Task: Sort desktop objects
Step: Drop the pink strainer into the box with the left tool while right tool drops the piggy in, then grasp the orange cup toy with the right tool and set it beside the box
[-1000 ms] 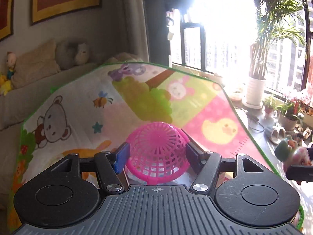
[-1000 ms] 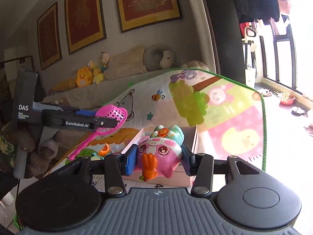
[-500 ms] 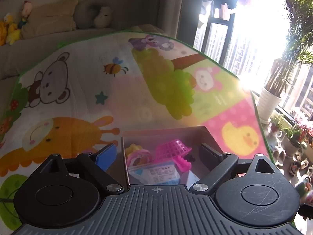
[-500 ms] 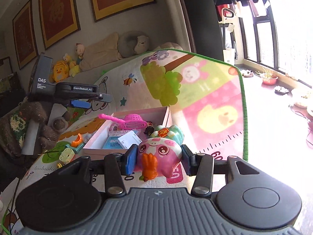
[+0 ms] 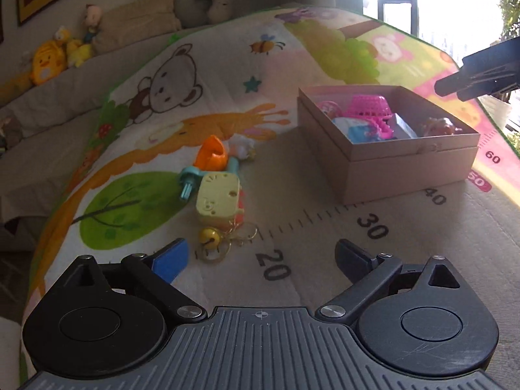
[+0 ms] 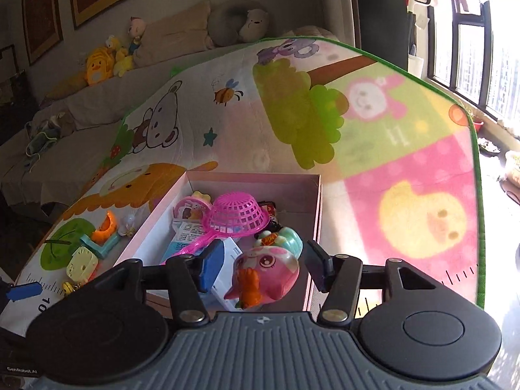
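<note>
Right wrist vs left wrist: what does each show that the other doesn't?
Right wrist only: the pink squishy toy between the opening right gripper fingers, over the box.
Left wrist only: the keyring by the bell; left gripper empty, opening.
Both: box, pink scoop, yellow toy, orange piece, mat.

Bare mat [image 5: 325, 247] lies open ahead of the left gripper [image 5: 261, 258]; a yellow block toy [image 5: 218, 199] and bell keyring [image 5: 224, 239] crowd its left, the box [image 5: 406, 165] its right.
</note>
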